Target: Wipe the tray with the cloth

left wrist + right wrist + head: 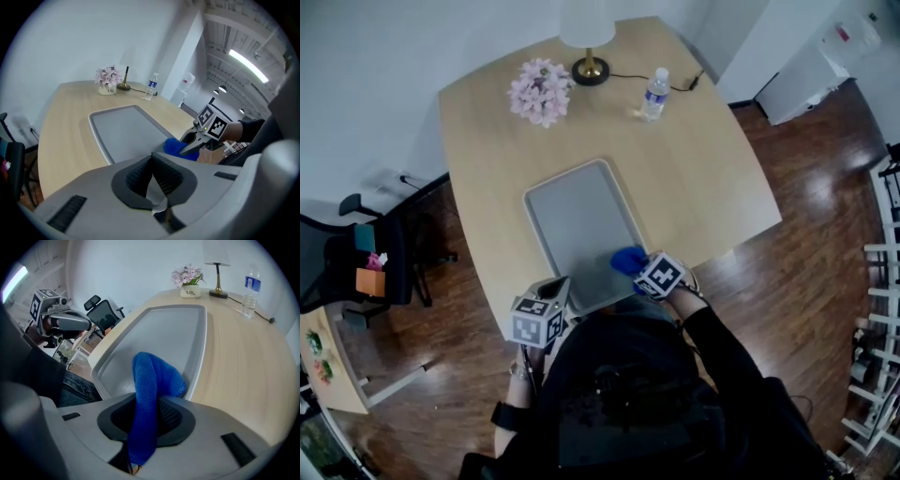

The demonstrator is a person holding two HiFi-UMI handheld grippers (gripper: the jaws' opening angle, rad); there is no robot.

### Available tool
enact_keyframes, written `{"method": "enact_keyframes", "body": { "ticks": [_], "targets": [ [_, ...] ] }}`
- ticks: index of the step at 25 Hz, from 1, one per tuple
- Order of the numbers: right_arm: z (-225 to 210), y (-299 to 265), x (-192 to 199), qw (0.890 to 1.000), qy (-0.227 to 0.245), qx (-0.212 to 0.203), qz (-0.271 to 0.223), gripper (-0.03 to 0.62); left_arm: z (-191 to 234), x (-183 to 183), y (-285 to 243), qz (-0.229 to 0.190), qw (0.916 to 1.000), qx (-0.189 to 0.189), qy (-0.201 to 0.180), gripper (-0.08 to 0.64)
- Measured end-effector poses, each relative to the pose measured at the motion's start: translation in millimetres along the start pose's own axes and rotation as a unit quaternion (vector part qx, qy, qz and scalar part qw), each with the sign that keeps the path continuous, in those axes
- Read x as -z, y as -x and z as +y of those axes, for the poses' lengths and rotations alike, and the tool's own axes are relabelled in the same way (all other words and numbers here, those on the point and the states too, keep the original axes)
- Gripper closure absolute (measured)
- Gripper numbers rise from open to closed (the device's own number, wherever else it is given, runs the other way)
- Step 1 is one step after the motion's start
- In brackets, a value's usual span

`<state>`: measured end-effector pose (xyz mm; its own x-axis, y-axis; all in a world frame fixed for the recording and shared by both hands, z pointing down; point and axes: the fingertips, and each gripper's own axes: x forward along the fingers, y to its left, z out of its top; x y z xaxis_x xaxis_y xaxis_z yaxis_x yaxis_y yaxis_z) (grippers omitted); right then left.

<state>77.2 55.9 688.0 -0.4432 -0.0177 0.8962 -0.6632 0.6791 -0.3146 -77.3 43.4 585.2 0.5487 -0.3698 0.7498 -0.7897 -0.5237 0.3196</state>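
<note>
The cloth (154, 376) is clamped in the right tongs (146, 404) on the tray (164, 329), its rim pinched by the left tongs (151, 159).

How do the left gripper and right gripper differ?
The right gripper clamps the blue cloth in its jaws; the left gripper has its jaws together, no cloth. The right gripper is at the tray's near-right edge, the left gripper at its near-left corner. Both carry marker cubes.

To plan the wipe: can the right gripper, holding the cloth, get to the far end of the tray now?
Probably yes: the tray lies bare ahead of the right gripper and cloth, nothing in between.
</note>
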Motion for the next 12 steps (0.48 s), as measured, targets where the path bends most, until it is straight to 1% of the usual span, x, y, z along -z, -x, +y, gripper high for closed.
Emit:
{"method": "enact_keyframes", "body": {
  "ticks": [4,9,12],
  "targets": [
    [11,2,14,1.0,-0.01,-0.002,0.008,0.492,-5,4,-2,0.001,1.0,0.008,-0.004,0.558],
    [11,1,17,1.0,-0.006,0.007,0.015,0.494,-3,6,0,-0.002,1.0,0.008,-0.004,0.558],
    [10,0,18,1.0,-0.01,0.001,0.02,0.494,0,5,1,-0.004,1.0,0.004,-0.001,0.558]
  ]
}}
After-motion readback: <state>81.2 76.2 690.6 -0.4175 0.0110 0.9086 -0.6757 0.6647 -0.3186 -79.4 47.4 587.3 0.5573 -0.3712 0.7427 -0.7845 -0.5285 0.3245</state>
